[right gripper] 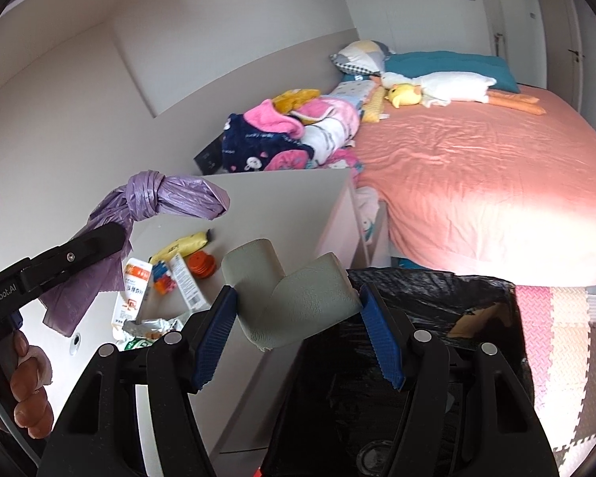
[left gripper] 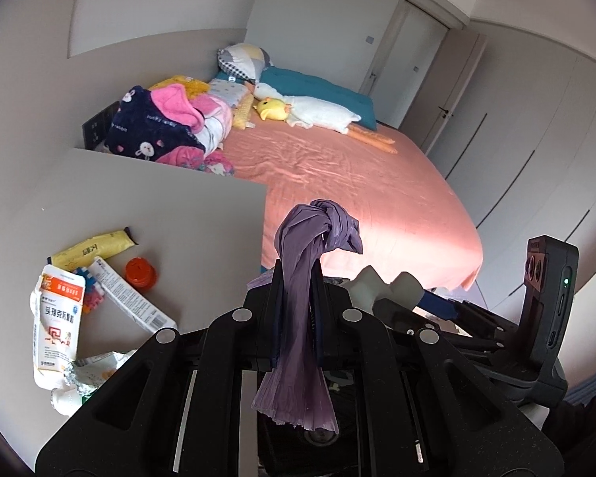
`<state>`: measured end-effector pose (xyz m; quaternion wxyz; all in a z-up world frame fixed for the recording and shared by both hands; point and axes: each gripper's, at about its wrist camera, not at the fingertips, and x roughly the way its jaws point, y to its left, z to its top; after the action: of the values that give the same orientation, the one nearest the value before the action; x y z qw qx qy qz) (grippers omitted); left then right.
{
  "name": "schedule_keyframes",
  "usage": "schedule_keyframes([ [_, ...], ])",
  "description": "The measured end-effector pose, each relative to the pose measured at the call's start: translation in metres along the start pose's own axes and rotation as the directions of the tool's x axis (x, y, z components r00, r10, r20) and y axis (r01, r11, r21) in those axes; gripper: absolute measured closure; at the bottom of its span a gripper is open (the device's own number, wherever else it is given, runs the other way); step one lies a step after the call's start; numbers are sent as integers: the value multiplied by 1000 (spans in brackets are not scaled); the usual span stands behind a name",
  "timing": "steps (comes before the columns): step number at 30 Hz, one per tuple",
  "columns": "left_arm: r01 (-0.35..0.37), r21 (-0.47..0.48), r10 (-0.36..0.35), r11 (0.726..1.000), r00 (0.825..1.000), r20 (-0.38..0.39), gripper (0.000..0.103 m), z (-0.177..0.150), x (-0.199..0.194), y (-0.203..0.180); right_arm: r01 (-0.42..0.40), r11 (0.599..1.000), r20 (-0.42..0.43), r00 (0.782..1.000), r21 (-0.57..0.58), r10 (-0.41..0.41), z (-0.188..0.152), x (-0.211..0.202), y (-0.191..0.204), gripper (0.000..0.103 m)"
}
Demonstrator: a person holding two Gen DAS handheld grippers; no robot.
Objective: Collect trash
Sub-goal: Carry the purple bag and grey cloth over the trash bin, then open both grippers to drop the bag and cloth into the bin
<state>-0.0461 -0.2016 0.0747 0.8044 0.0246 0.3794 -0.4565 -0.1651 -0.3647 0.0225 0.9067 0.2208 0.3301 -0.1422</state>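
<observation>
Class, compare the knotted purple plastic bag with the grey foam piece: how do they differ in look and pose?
The knotted purple plastic bag is thin, crinkled and limp; the grey foam piece is thick, matte and bent. The bag hangs from the left gripper; the foam sits crosswise in the right gripper. Each is clamped by one gripper.

Crinkled glossy purple plastic bag (left gripper: 298,310); matt, rough grey foam piece (right gripper: 294,298) beside it; satiny salmon cloth bedsheet (right gripper: 476,183).
</observation>
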Motion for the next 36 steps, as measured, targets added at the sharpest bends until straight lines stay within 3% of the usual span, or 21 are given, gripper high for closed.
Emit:
schedule_keyframes([
  [12, 111, 87, -104, 990, 991, -85, 92, 5, 46, -42, 113, 988, 61, 991, 109, -120, 5, -27, -54, 38],
  [17, 139, 110, -122, 984, 981, -148, 92, 3, 67, -51, 125, 979, 102, 985, 159, -142, 9, -41, -72, 37],
  [18, 142, 121, -117, 983, 975, -191, 79, 1, 75, -53, 123, 978, 113, 983, 170, -143, 10, -43, -75, 35],
  [19, 115, 135, -82, 984, 970, -227, 59, -2, 83, -55, 138, 974, 122, 979, 178, -161, 11, -47, -77, 23],
  [20, 71, 149, -36, 986, 972, -230, 5, -5, 88, -56, 171, 967, 141, 970, 186, -199, 12, -51, -79, 17],
  [22, 49, 179, -10, 983, 978, -209, 7, -10, 93, -58, 190, 963, 183, 957, 189, -225, 13, -59, -80, 14],
  [28, 44, 141, -9, 989, 971, -238, 7, -15, 102, -48, 207, 958, 201, 948, 197, -246, 17, -62, -87, 13],
  [36, 12, 122, 18, 992, 971, -238, 7, -17, 96, -40, 176, 968, 189, 959, 179, -210, 18, -51, -82, 13],
])
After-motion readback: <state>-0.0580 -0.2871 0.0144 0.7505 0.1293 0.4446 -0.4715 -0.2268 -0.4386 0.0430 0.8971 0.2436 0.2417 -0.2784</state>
